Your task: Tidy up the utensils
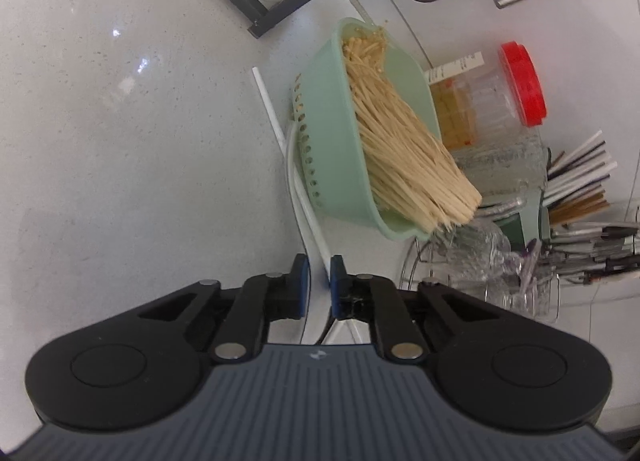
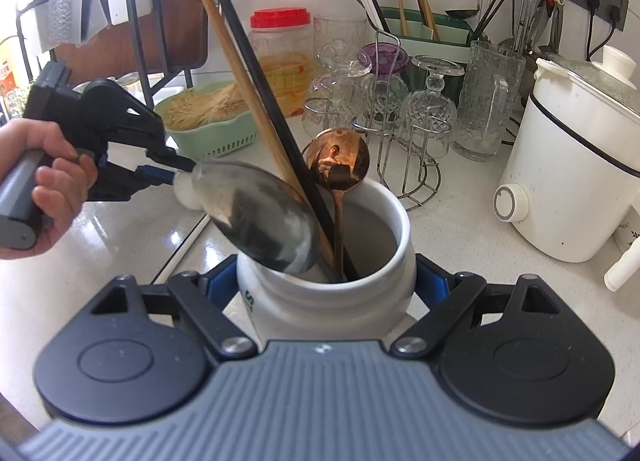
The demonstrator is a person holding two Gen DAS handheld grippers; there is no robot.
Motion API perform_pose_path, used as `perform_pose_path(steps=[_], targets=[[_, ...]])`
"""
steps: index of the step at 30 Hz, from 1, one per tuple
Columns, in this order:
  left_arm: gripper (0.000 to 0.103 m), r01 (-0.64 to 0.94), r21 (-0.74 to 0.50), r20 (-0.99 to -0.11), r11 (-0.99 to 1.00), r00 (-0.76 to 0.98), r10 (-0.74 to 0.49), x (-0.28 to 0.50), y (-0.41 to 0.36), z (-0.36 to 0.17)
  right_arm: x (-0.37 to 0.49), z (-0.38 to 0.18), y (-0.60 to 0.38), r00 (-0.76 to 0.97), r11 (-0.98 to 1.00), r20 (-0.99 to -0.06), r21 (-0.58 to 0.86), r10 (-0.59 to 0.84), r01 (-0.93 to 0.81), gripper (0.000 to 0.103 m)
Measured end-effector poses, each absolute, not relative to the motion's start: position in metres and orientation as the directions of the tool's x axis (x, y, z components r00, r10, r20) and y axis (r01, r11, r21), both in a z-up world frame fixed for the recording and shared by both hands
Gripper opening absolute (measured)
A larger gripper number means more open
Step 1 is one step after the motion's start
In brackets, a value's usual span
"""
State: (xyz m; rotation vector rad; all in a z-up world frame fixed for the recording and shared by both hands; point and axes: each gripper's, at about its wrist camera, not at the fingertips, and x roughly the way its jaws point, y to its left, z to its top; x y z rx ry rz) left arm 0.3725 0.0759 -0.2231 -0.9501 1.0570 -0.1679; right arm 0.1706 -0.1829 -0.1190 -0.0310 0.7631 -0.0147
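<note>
Nearest in the right wrist view, a white glazed jar [image 2: 320,313] is grasped by the right claw [image 2: 327,285], one blue pad pressed against each side of its rounded body, so the jar is held steady on the pale speckled table [image 2: 460,229]. The utensils already gathered are stood in its mouth: a broad dull steel spoon [image 2: 260,221] with its bowl upward and tipped to the left, a polished copper spoon [image 2: 340,165], a wooden chopstick [image 2: 240,73] and a black chopstick [image 2: 256,73], both leaning up and left. Just beside the steel spoon's tip, the left claw [image 2: 176,177] is carried by a hand [image 2: 52,181], so the jar lies to its right and close by. In the left wrist view, only a narrow gap is left in the left claw [image 1: 319,277], and a thin white stick [image 1: 272,113] is seen in that gap, its long axis running straight away along the table; whether it is pinched cannot be told. Probably this stick is next for the jar, and would need to be tilted upright. Farther off, a perforated mint-green plastic basket [image 1: 320,133] of pale fine strands [image 1: 400,141] is set against the stick.
</note>
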Motion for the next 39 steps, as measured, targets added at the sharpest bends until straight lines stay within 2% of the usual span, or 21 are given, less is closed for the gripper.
perform_pose_path(steps=[12, 20, 39], targets=[[0.008, -0.259, -0.644, -0.753, 0.720, 0.377, -0.539, 0.308, 0.098, -0.210, 0.176, -0.118, -0.184, 0.706, 0.999, -0.708, -0.032, -0.017, -0.008, 0.091], [0.008, -0.181, -0.540, -0.831, 0.822, 0.272, -0.486, 0.260, 0.108, -0.198, 0.177, -0.118, -0.184, 0.701, 0.999, -0.713, -0.031, -0.013, -0.013, 0.091], [0.014, -0.097, -0.432, -0.871, 0.896, 0.304, -0.387, 0.265, 0.094, -0.191, 0.174, -0.118, -0.183, 0.707, 1.000, -0.707, -0.028, -0.011, -0.012, 0.091]])
